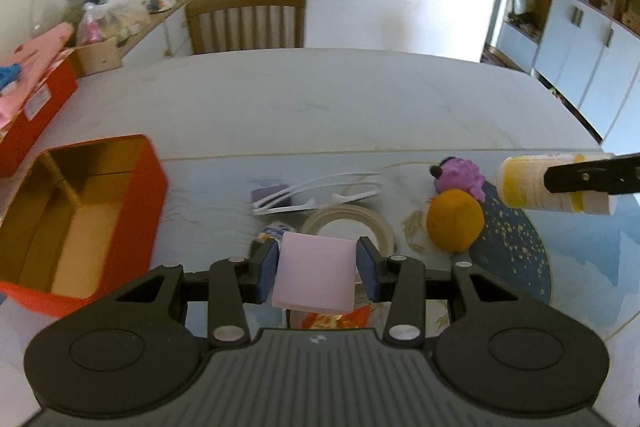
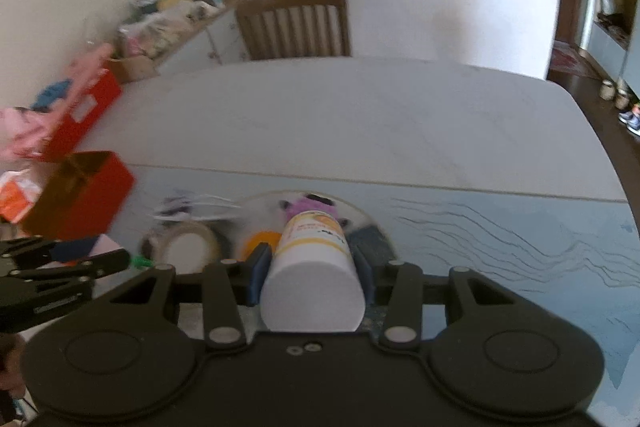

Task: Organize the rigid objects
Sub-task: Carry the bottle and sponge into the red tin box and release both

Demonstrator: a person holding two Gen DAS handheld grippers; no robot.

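no legible text: the bottle [image 2: 316, 239] label, lower centre, and the white sticker on the red box [image 1: 38, 99], left edge, are both too blurred to read.

Black tongs [image 1: 316, 259], blue pads [image 1: 268, 269], silver screws, ribbed grey housing

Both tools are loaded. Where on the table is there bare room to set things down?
Free: the pale table stretch between the chair and the mat edge, and the mat's right side. Crowded: around the tape roll, orange ball and purple toy. The open red box has room.
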